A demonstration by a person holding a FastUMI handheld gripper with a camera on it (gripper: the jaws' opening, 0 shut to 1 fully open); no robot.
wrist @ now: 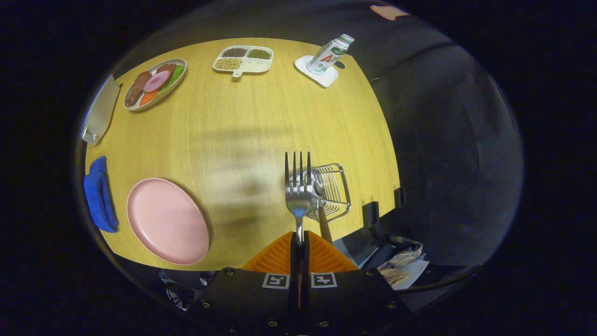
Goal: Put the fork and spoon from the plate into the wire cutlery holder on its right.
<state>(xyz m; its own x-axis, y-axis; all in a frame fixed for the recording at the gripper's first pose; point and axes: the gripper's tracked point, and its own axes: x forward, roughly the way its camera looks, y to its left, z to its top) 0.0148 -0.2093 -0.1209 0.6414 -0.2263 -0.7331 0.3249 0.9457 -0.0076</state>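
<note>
My gripper [298, 240] is shut on the handle of a metal fork [298, 186], whose tines stick out ahead of the fingers, high above the table. Just beyond and right of the fork stands the wire cutlery holder [333, 186], near the table's right edge. A spoon [318, 187] rests inside the holder, its bowl showing behind the fork's tines. To the left of the holder lies the pink plate [167, 220], bare on top.
Far across the wooden table [242, 121] sit a plate of sliced food [155, 84], a divided dish of beans [243, 59] and a bottle [330, 55] on a white coaster. A blue cloth [99, 195] and a grey flat object [100, 111] lie left.
</note>
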